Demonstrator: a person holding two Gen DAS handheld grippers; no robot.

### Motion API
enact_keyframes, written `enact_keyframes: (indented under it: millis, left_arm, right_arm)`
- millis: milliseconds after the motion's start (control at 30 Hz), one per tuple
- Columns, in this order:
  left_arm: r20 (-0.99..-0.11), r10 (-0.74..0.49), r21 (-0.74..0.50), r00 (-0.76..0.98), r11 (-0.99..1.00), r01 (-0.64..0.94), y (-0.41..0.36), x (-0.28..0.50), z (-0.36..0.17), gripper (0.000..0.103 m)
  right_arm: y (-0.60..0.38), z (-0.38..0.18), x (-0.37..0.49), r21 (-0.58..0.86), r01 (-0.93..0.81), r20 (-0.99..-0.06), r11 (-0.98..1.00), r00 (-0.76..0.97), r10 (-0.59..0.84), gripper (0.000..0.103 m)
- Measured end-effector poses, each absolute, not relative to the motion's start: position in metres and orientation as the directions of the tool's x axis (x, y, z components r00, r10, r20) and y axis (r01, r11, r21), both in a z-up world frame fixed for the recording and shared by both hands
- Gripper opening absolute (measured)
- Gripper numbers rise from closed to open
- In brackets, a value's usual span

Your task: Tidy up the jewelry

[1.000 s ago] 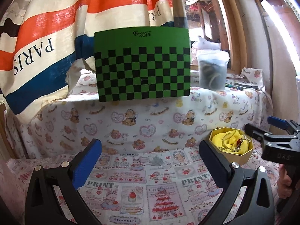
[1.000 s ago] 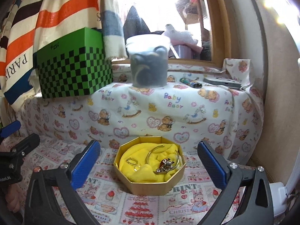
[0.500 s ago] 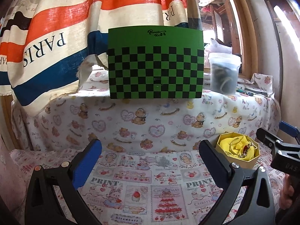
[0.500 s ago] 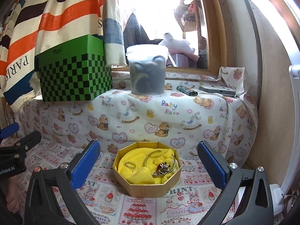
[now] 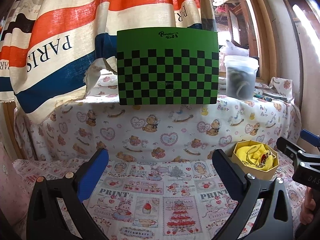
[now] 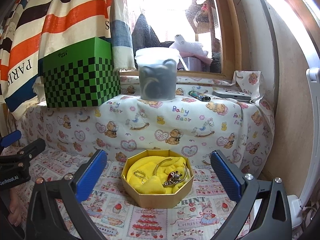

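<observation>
A gold octagonal box (image 6: 158, 195) lined with yellow cloth sits on the printed cloth. In it lie a gold bangle (image 6: 163, 163), a small chain ring (image 6: 140, 173) and a red-stoned brooch (image 6: 173, 177). The box also shows at the right of the left wrist view (image 5: 255, 172). My right gripper (image 6: 158, 177) is open and empty, its fingers either side of the box and nearer the camera. My left gripper (image 5: 160, 172) is open and empty over the cloth, left of the box. A green checkered box (image 5: 167, 68) stands on the raised ledge.
A lidded translucent tub (image 6: 157, 74) stands on the ledge beside the green box (image 6: 80, 76). A lighter (image 6: 200, 96) and a flat grey device (image 6: 232, 95) lie to its right. A striped curtain (image 5: 60, 30) hangs at the left. A wall is close on the right.
Both grippers have pulled back and risen a little, so the boxes look smaller and farther off. The jaws have stayed open and the jewelry has not moved.
</observation>
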State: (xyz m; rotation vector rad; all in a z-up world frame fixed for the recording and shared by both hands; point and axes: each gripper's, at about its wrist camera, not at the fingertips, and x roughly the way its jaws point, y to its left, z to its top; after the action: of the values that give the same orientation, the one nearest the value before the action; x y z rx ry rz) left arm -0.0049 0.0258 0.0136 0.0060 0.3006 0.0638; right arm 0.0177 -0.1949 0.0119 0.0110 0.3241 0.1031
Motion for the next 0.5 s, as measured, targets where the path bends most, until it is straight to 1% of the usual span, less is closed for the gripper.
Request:
enact_keyframes:
  millis: [500]
  left_arm:
    - [-0.297,0.061,0.015,0.953,0.998,-0.059,0.0258,-0.0063,0.0133,0.103]
  right_arm:
    - [-0.1942,0.0122,0.0167,0.022,-0.109,-0.318,0.994,0.942,0.110,0.103]
